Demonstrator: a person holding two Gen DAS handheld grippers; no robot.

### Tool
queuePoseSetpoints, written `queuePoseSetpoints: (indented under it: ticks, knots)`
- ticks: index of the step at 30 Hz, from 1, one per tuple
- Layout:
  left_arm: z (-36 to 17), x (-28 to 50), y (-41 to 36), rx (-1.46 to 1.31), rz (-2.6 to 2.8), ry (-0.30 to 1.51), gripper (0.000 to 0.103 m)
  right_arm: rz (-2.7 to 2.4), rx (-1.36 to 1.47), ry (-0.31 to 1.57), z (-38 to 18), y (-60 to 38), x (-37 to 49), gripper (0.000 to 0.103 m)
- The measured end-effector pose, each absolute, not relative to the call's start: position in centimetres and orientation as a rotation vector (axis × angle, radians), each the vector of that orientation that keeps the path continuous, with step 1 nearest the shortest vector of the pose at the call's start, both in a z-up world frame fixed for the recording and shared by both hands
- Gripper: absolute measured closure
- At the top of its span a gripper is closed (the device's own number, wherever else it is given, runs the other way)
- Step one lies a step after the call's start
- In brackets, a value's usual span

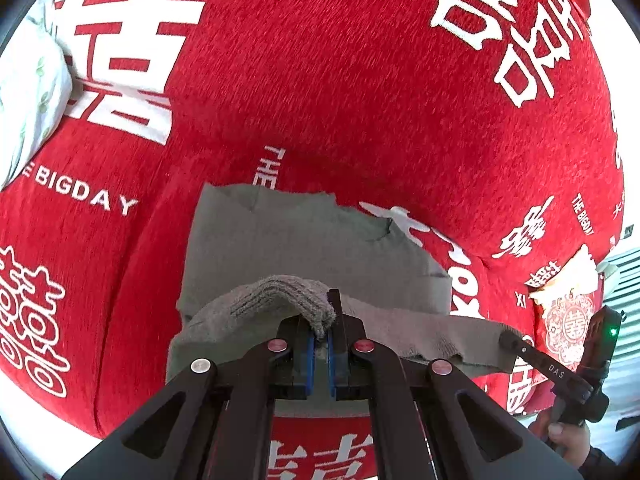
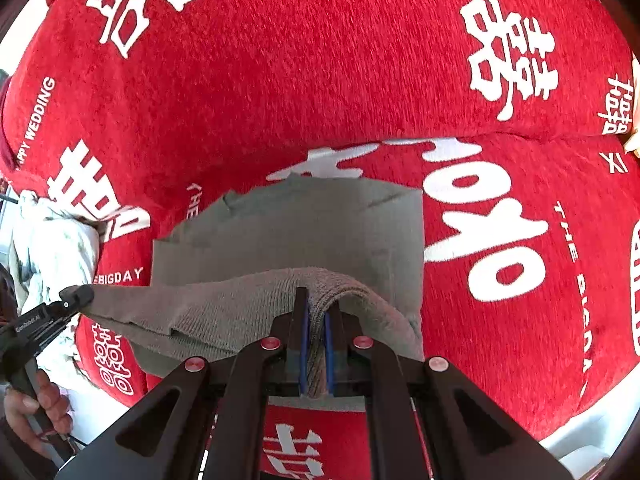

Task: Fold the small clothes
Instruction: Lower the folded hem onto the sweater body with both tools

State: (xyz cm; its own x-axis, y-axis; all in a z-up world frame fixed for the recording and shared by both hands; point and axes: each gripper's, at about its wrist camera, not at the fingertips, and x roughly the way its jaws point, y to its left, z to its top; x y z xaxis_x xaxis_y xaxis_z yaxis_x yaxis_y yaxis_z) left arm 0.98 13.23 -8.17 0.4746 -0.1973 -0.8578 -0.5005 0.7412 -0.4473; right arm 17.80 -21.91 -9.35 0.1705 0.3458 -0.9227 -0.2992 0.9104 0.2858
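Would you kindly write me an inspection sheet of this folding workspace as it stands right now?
Surface: red cover with white characters and lettering, creased between cushions.
Job's things: grey garment, far part flat on the cover, near edge lifted by both grippers.
Clutter: pale floral cloth at the left edge; red-and-white patterned packet on the right.
Grippers: left gripper shut on the garment's ribbed edge; right gripper shut on the same edge further along.
Cables: a thin dark cord below the hand in the right wrist view.
Surroundings: white surface beyond the cover.
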Motion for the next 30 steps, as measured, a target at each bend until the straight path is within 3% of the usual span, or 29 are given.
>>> queuePoseSetpoints:
  ticks: [30]
  knots:
    - [-16.2,8.8,14.9,-0.653,0.26,1.208,0.098,0.414,-0.019,1.404,-17.9,-18.0,26.5,0.096]
